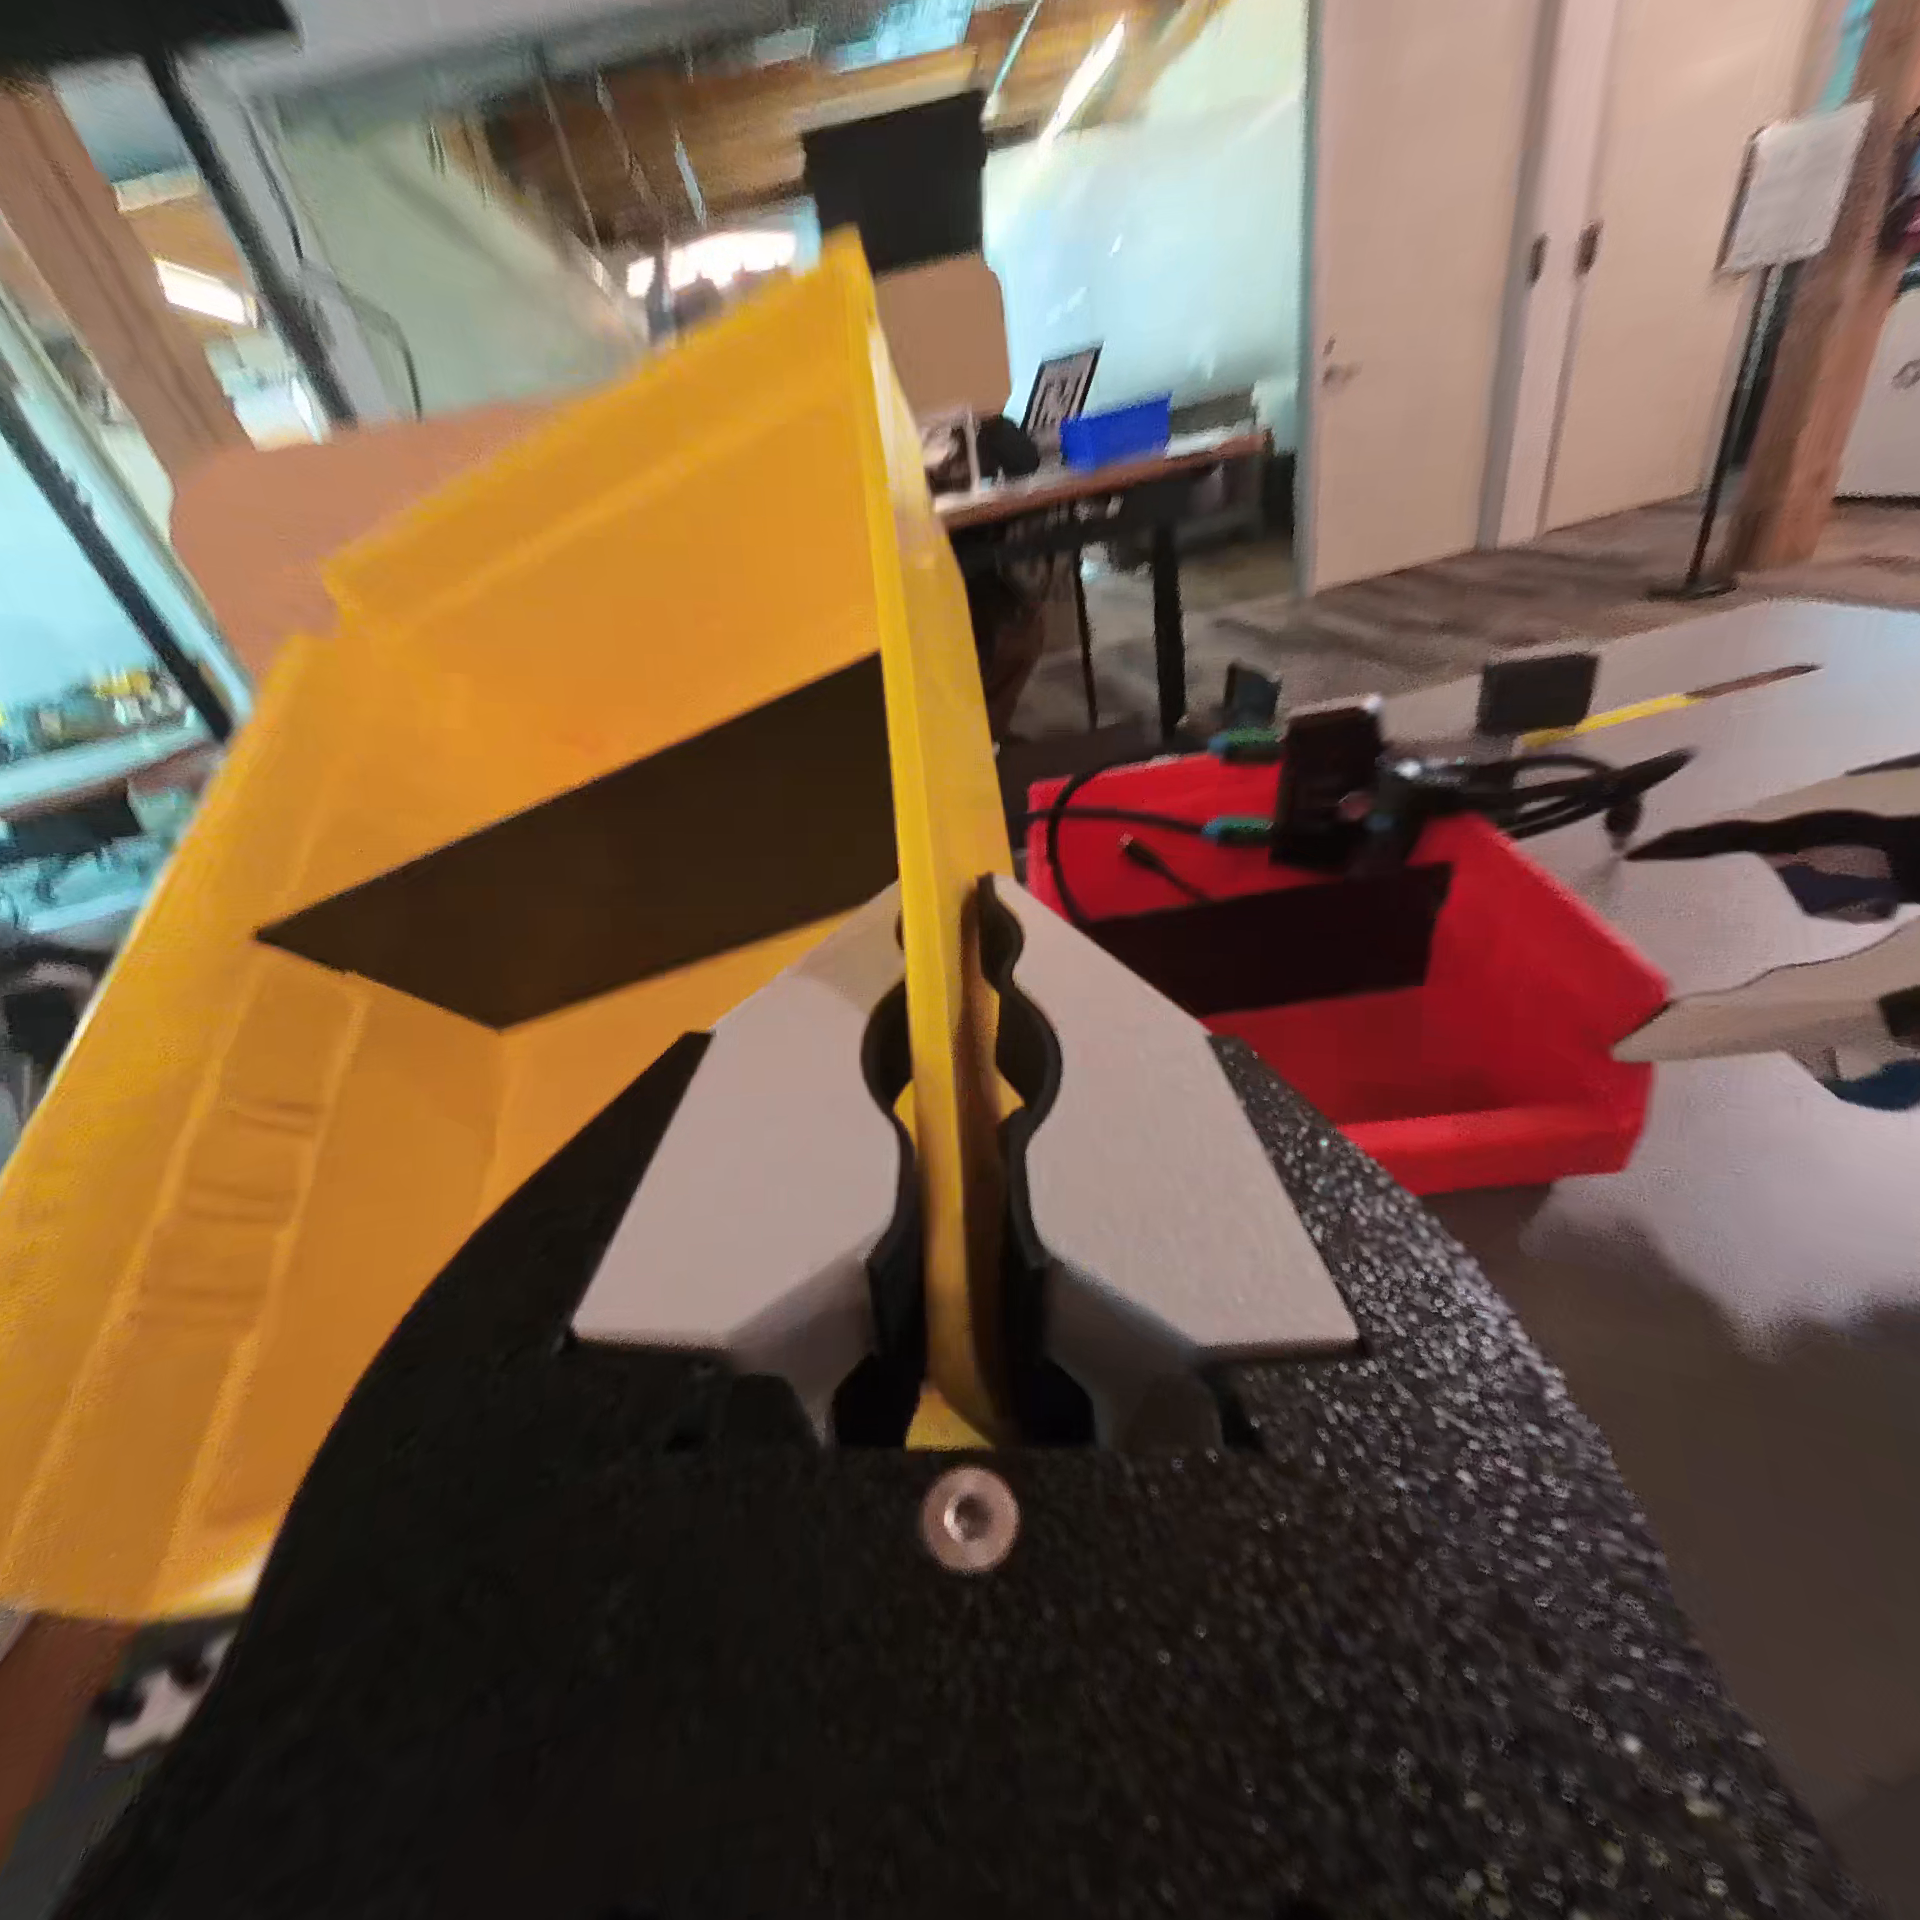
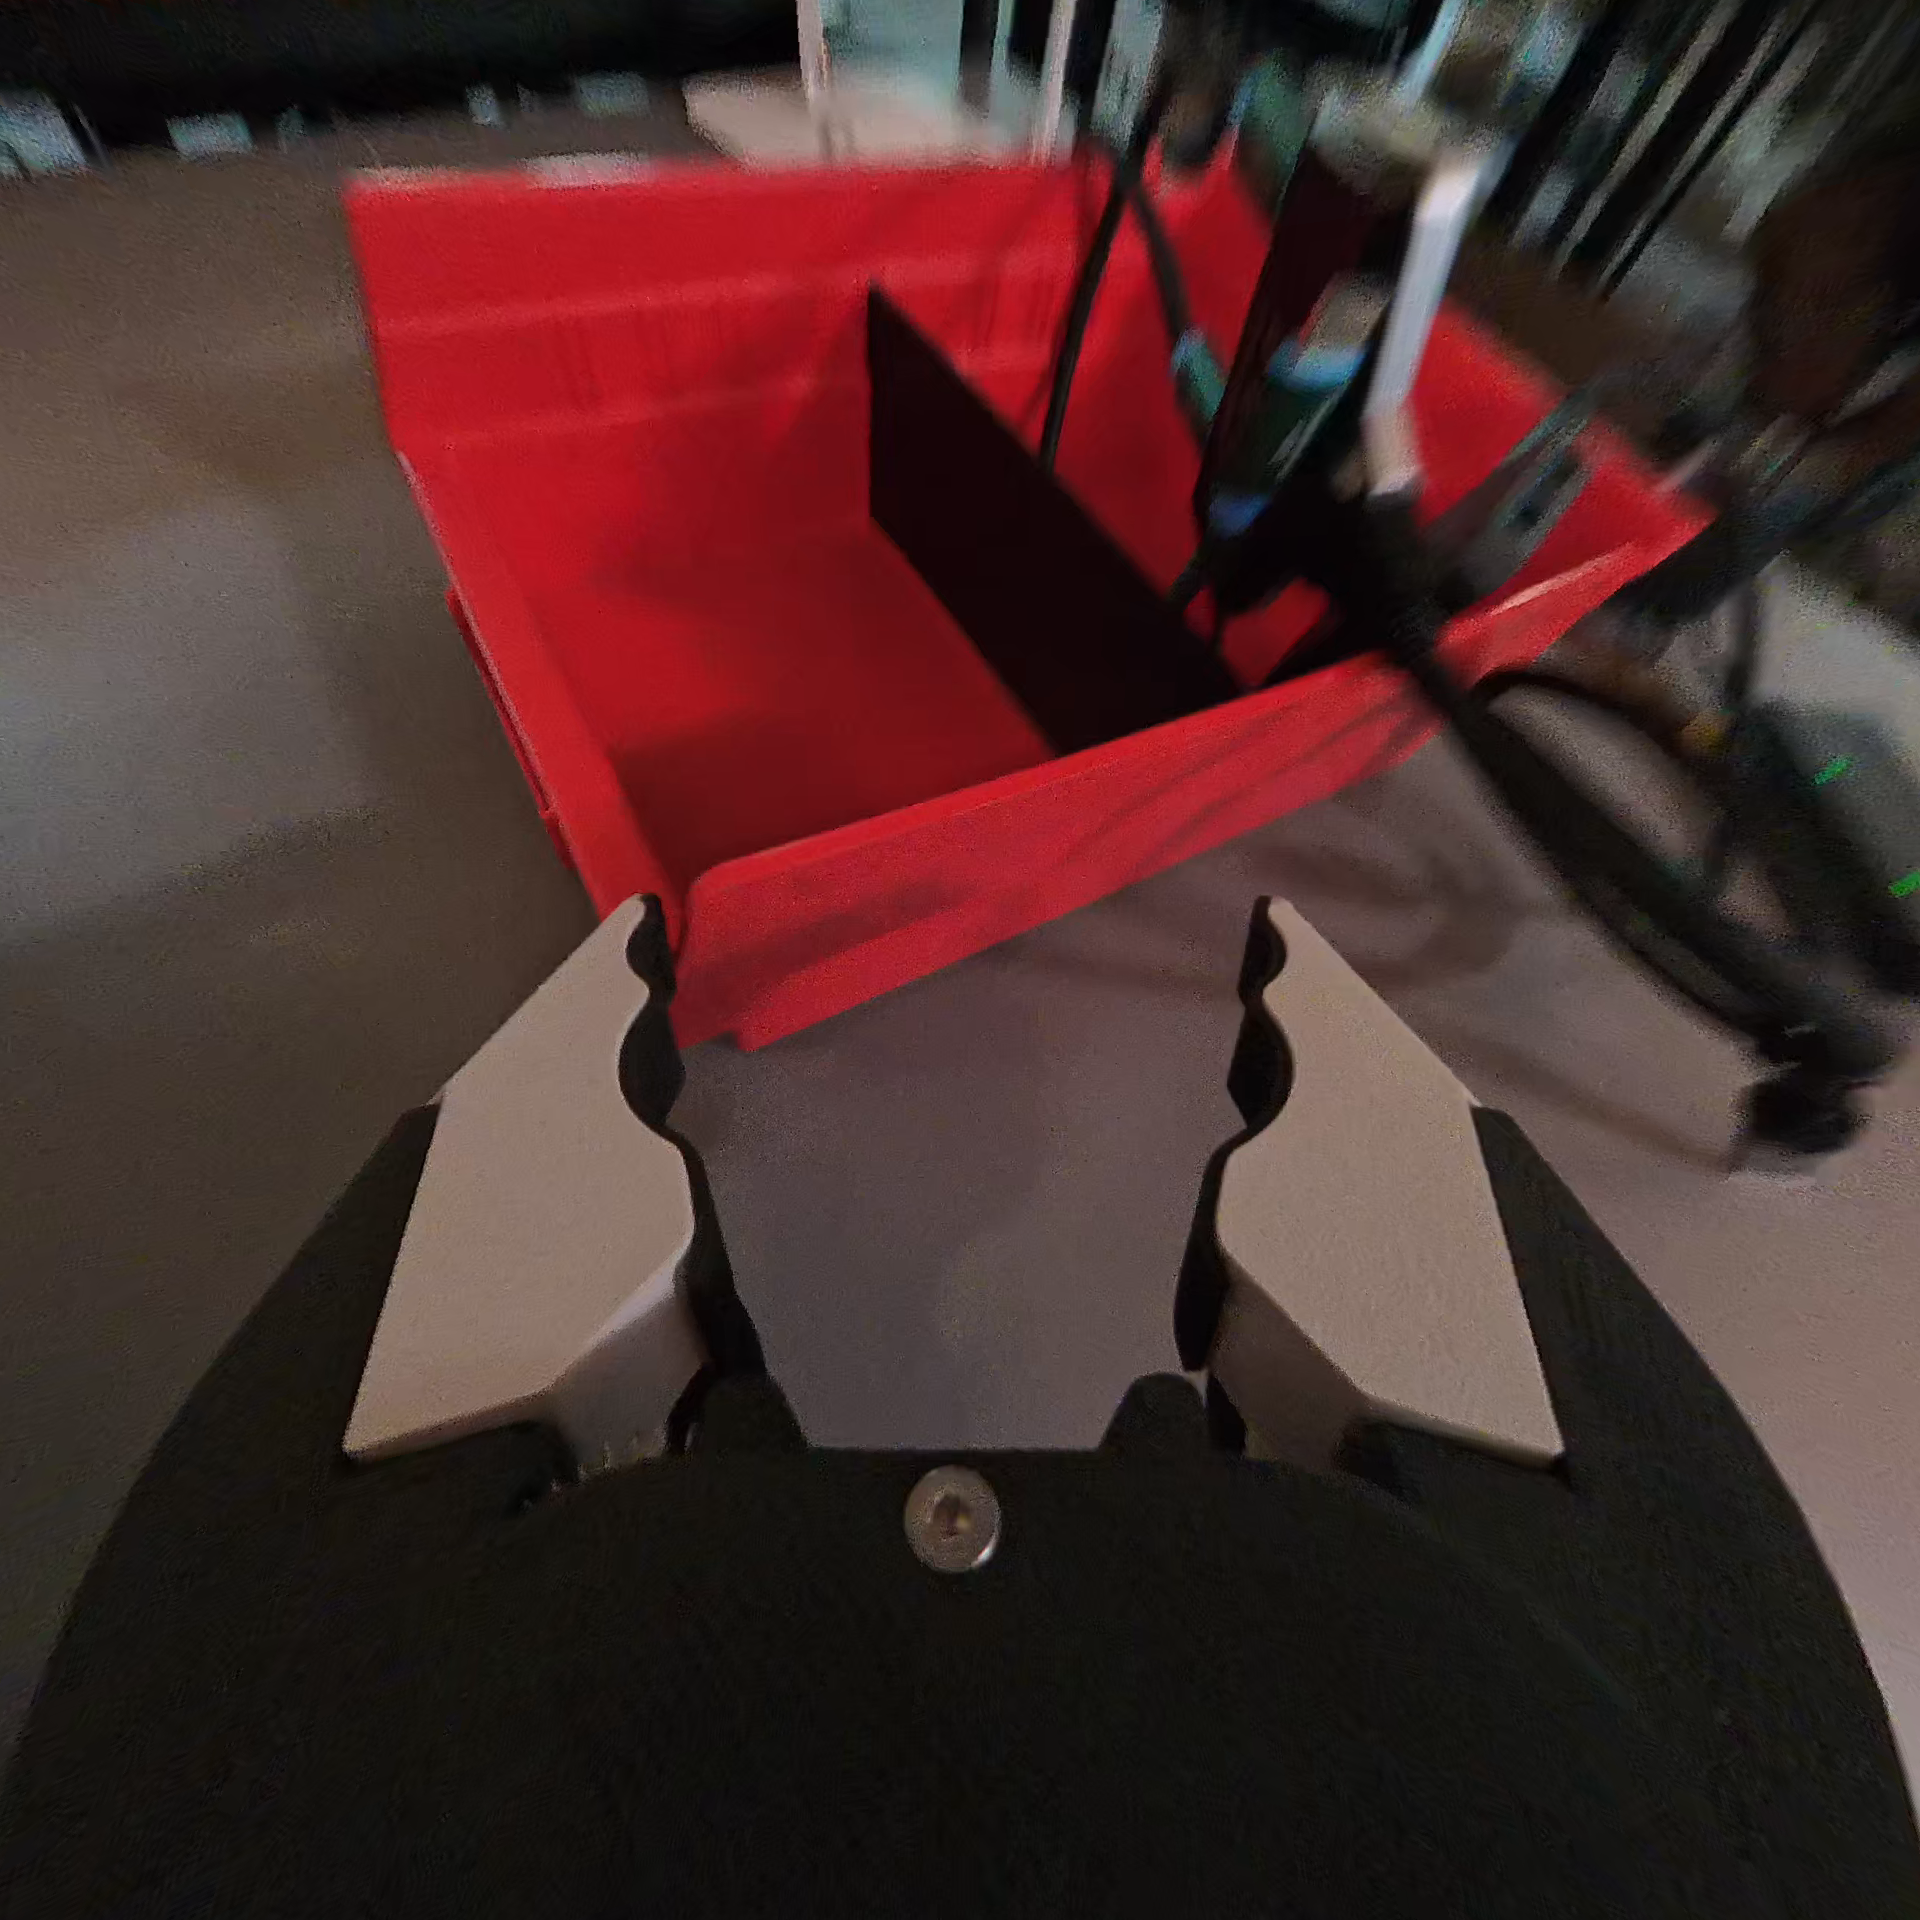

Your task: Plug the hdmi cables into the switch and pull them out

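Note:
My left gripper is shut on the side wall of a yellow bin, which has a black divider and is lifted and tilted above the table. A red bin with a black divider stands on the table to the right. A black switch with black HDMI cables plugged in rests on the red bin's far rim. My right gripper is open and empty just in front of the red bin's near wall. It also shows at the right edge of the left wrist view.
The grey table spreads around the red bin. Black cables trail over the table right of the bin. A far table with a blue box stands in the background. One gripper's finger ends stand about 30 cm off the other's.

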Motion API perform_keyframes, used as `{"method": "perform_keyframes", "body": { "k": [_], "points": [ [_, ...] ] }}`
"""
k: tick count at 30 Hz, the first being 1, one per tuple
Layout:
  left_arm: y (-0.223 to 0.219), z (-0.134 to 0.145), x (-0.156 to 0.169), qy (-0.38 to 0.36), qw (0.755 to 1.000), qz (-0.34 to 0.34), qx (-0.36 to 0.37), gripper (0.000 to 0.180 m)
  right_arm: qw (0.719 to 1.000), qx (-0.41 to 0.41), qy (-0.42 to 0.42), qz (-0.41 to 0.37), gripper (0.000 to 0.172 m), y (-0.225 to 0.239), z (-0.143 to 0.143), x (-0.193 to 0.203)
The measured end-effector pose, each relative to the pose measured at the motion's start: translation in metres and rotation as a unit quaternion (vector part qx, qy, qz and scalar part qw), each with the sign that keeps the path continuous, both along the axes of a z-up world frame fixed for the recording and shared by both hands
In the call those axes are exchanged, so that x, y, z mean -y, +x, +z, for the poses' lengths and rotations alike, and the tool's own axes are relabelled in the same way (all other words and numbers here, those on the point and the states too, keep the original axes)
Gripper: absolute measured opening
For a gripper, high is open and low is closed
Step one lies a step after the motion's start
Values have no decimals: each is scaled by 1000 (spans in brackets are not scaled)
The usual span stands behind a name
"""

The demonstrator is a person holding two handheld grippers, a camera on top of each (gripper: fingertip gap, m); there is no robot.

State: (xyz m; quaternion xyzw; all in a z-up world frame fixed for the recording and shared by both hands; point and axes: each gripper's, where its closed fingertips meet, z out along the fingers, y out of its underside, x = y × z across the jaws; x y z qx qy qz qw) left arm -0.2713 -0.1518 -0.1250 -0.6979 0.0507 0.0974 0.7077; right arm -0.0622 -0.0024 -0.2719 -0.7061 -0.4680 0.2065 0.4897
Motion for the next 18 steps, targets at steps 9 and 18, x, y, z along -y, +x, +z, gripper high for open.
{"method": "perform_keyframes", "body": {
  "k": [9,18],
  "points": [
    [68,21,-15,23,996,-80,-20,3,966,-187,69,-166,74,165,53,-40],
    [237,80,-36,74,942,-311,-103,3,890,-299,74,-335,0,324,44,-9]
  ]
}}
